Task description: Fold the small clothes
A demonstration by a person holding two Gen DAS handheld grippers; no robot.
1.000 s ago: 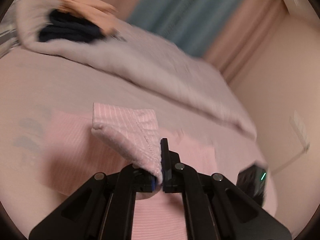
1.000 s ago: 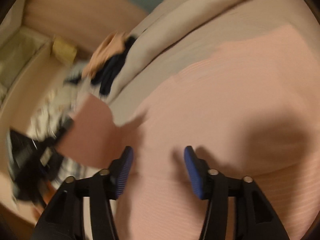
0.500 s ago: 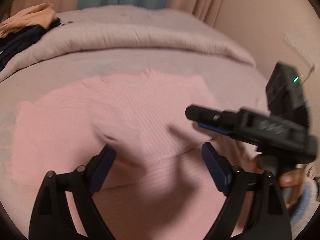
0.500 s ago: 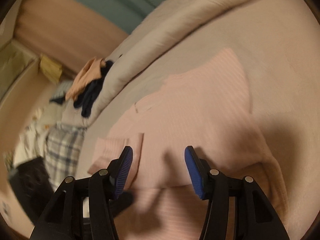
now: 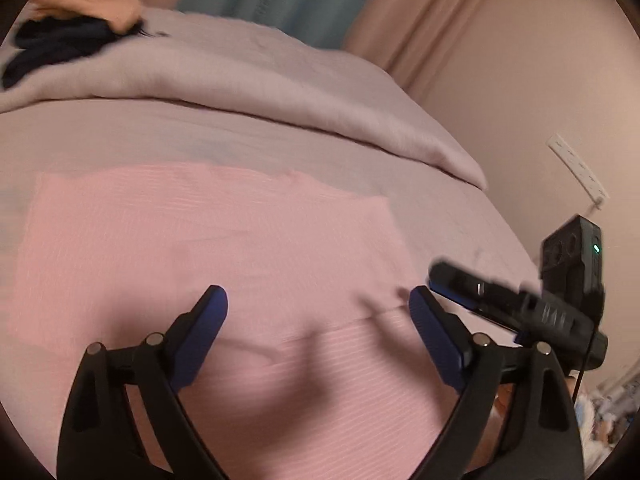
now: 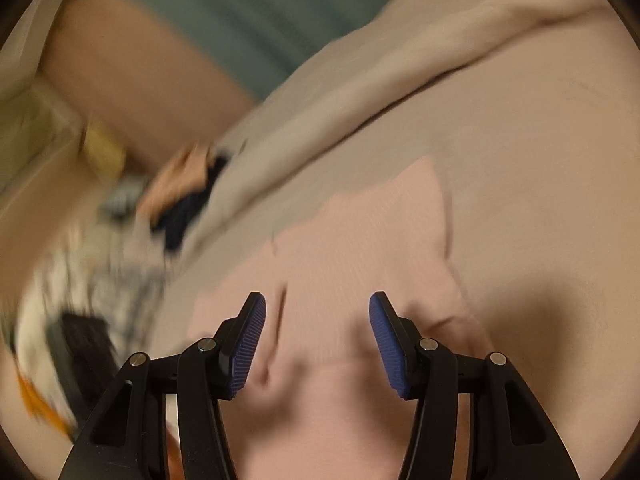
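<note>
Both grippers point down at the pink top (image 5: 208, 240) on the bed (image 5: 248, 128). The left gripper (image 5: 318, 312) has just opened wide and holds nothing; the right gripper (image 6: 316, 320) stands half open, also holding nothing.

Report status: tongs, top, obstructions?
Left tongs open, just released. Right tongs open, empty. Pink top flat on bed. Nothing in the way.

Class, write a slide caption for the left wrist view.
Open left gripper above pink top lying on bed.
</note>
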